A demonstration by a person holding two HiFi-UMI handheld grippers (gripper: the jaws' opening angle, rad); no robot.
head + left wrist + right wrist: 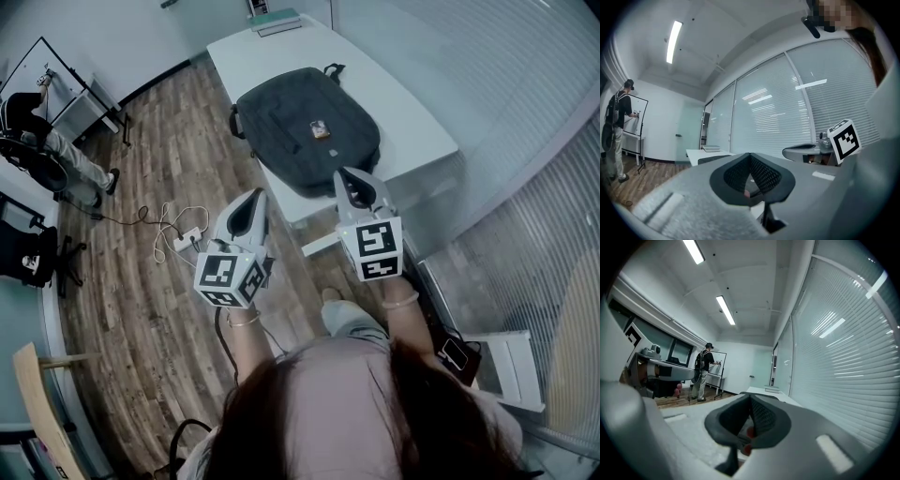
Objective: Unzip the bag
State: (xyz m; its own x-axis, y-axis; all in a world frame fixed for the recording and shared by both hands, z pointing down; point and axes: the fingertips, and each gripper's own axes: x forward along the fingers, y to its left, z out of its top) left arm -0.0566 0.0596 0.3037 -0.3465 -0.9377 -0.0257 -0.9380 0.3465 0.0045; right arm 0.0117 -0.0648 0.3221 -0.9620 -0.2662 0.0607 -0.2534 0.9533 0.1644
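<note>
Your left gripper (253, 199) is clenched: in the left gripper view its jaws (750, 177) meet with nothing between them. Your right gripper (346, 178) is clenched as well, and the right gripper view shows its jaws (751, 420) closed on nothing. You hold both out in front of you, side by side, with their marker cubes toward your body.

The black bag (291, 131) lies flat on the white surface (417, 122), filling most of its near half, with a small label on top. In the head view the right gripper's tip overlaps the bag's near edge, while the left gripper sits over the wooden floor (141, 300), just off the surface's corner. The zip is too small to make out. A stack of books (276, 21) rests at the far end of the surface.
</note>
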